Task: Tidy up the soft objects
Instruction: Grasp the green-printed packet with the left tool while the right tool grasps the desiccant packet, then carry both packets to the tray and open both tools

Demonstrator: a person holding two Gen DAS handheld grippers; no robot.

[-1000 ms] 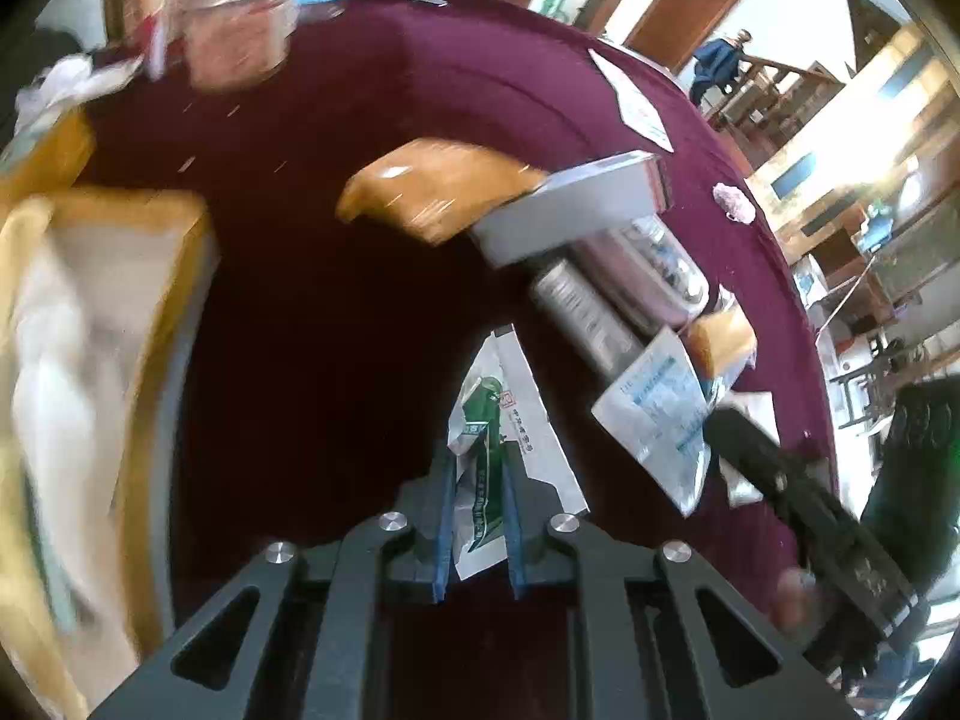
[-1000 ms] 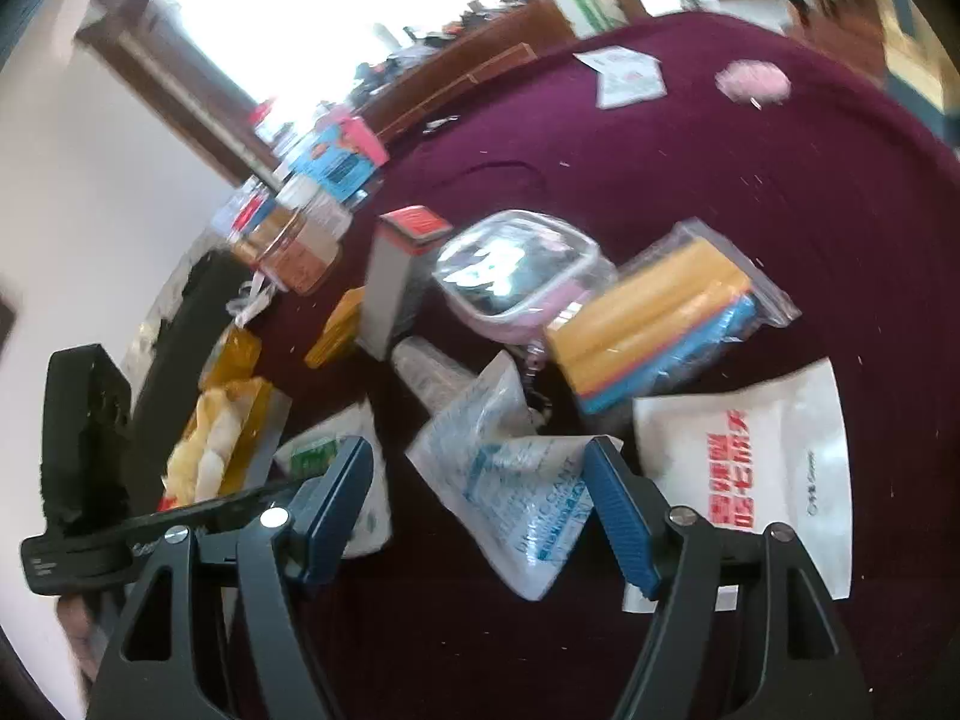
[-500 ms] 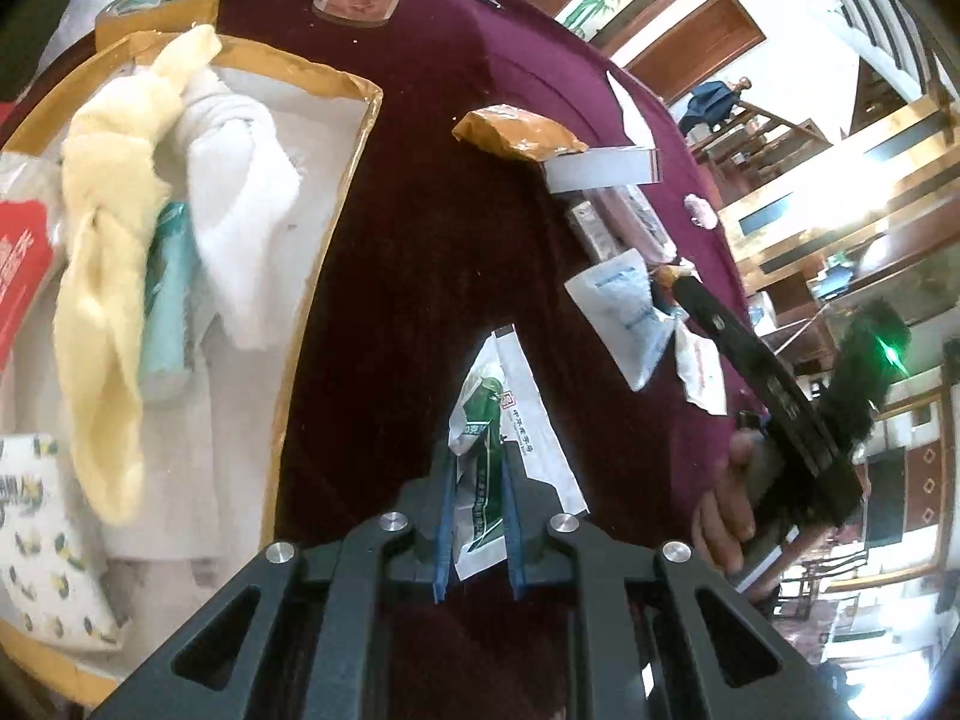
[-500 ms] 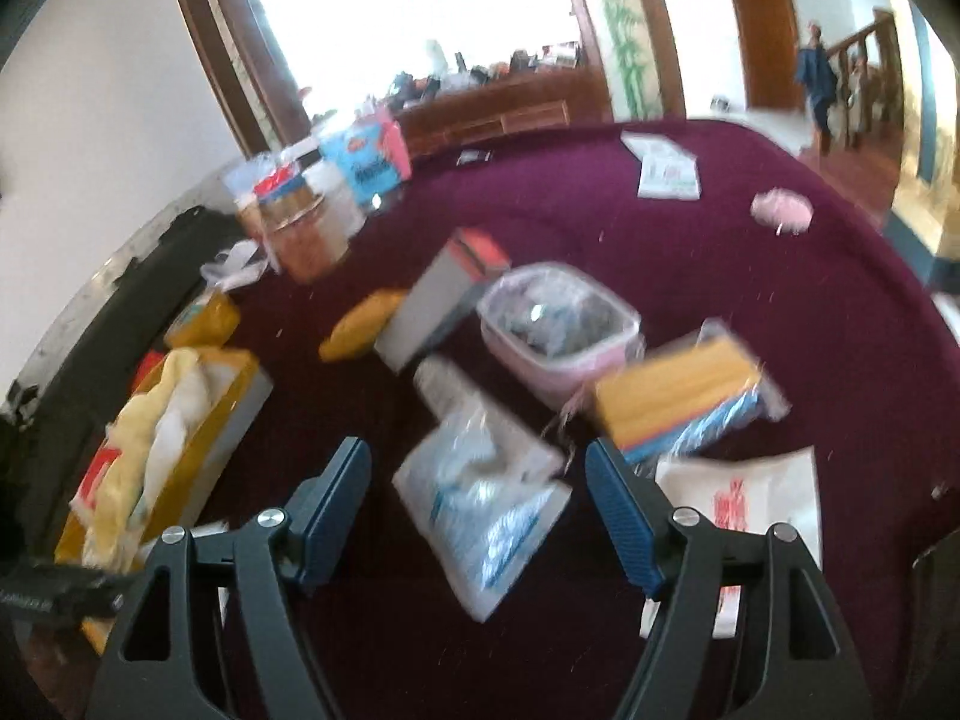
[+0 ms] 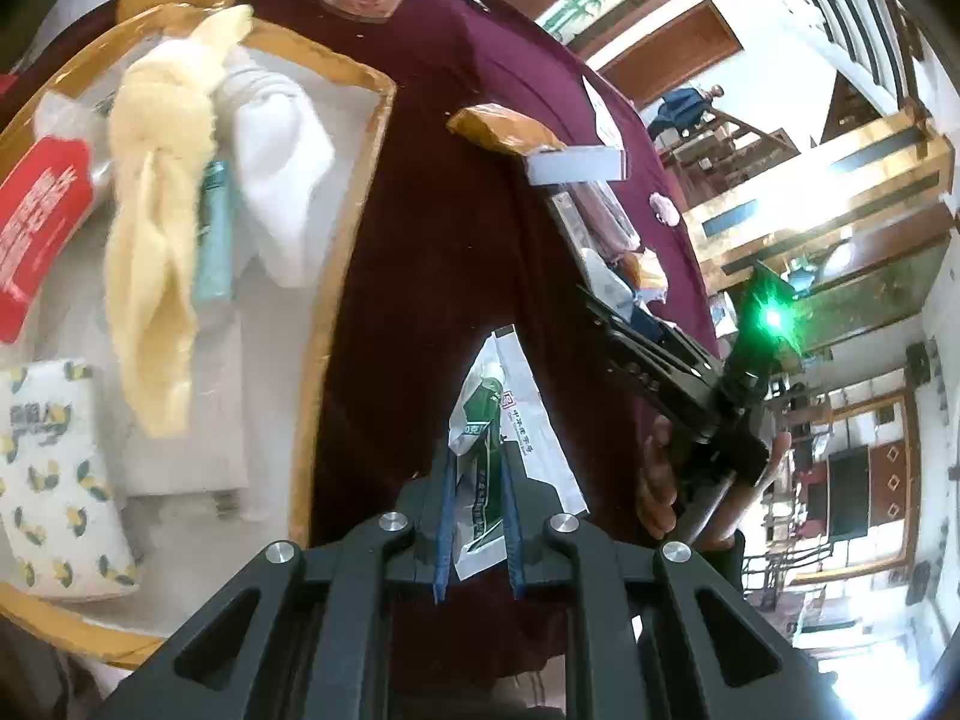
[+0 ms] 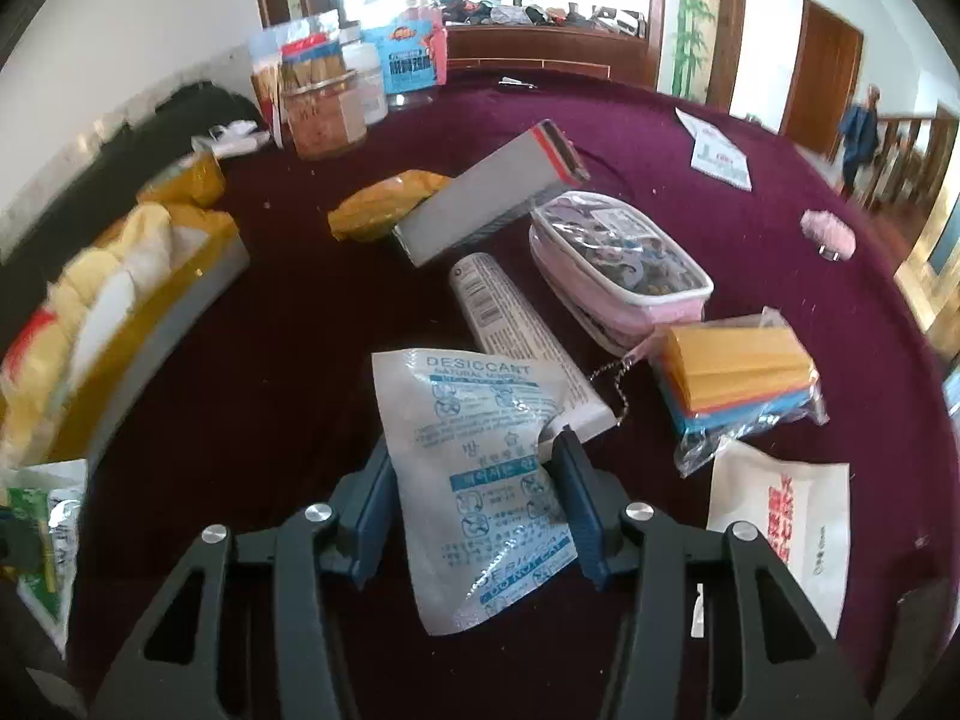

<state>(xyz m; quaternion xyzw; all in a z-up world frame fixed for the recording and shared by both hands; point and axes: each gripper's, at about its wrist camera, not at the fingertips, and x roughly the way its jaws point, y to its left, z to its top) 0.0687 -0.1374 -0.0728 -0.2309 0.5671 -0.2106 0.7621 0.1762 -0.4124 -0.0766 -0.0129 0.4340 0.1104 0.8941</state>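
Observation:
My left gripper (image 5: 477,525) is shut on a white and green sachet (image 5: 510,414), held above the maroon table beside the yellow-rimmed tray (image 5: 354,192). The tray holds a yellow cloth (image 5: 156,192), a white cloth (image 5: 276,138), a red packet (image 5: 36,216) and a lemon-print pack (image 5: 54,468). My right gripper (image 6: 477,495) has its jaws on either side of a white desiccant pouch (image 6: 480,468) lying on the table; they touch its edges. The sachet also shows at the left edge of the right wrist view (image 6: 45,534).
On the table lie a grey box (image 6: 486,204), a white tube (image 6: 516,324), a pink clear pouch (image 6: 618,258), a bagged yellow and blue sponge pack (image 6: 738,372), a white red-print packet (image 6: 786,534) and an orange snack bag (image 6: 384,204). Jars (image 6: 324,102) stand at the back.
My left gripper swung with the sachet from the cluttered middle to beside the tray. My right gripper moved down and forward and narrowed its jaws around the desiccant pouch.

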